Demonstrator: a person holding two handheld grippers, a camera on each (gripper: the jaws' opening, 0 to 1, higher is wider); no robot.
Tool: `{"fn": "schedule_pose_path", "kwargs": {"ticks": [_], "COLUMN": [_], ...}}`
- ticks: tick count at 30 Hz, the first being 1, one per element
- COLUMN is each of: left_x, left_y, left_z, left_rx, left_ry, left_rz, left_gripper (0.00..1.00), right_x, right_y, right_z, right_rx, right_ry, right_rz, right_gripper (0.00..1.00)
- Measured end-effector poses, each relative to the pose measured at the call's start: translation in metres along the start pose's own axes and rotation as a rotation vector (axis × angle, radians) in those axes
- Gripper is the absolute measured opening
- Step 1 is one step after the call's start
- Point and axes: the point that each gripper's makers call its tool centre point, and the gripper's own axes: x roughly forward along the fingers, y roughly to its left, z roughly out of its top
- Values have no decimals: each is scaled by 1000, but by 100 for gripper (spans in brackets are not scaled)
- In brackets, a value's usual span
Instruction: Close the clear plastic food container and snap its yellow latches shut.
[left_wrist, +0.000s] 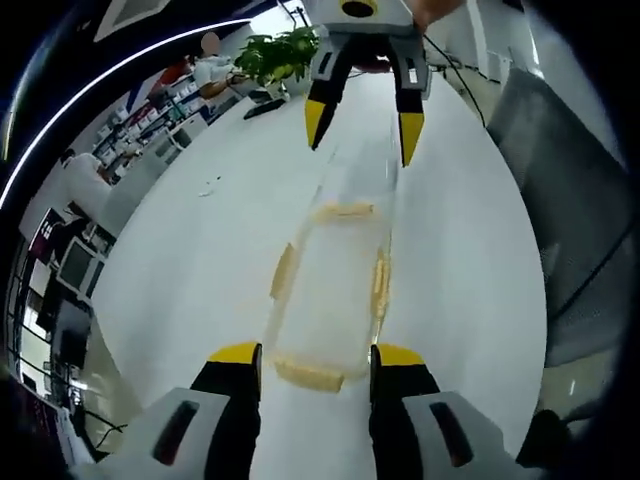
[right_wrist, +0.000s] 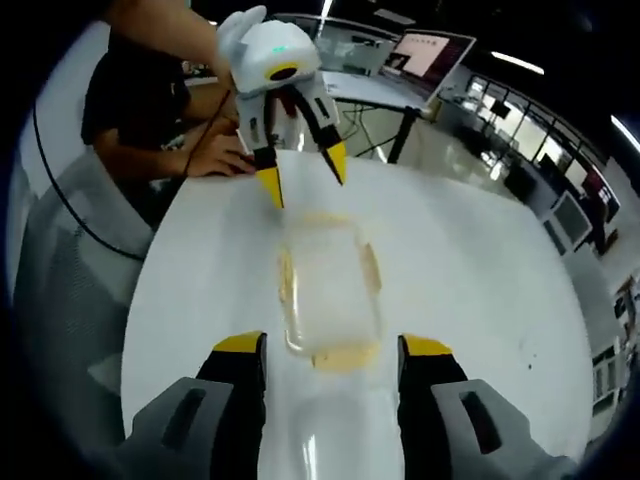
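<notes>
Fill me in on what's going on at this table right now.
A person is working a clear plastic food container with yellow latches on a white table, one claw at each end. The left claw sits open at the container's one short end, and the right claw sits open at the opposite end. Neither grips anything yet. Whether the lid is fully seated cannot be told. A seated person's hand rests on the table behind.

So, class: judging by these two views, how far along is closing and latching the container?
Done: the lid appears to sit on the clear container, though that is hard to confirm. In hand: nothing; the left gripper and right gripper are open at opposite ends. Left: pressing down the yellow latches, whose state is unclear.
</notes>
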Motion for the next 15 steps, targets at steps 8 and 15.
{"fn": "schedule_pose_path", "kwargs": {"ticks": [8,15], "left_x": [10,17], "left_y": [7,1], "left_z": [-19,-30], "left_rx": [4,10], "left_ry": [33,48], "left_rz": [-75,-176], "left_gripper": [40,42], "right_x": [22,39], "right_y": [-4,-12], "right_z": [-12,-23], "right_rx": [-70,-76], "right_ry": [94,166], "right_rz": [61,119], "right_gripper": [51,51]}}
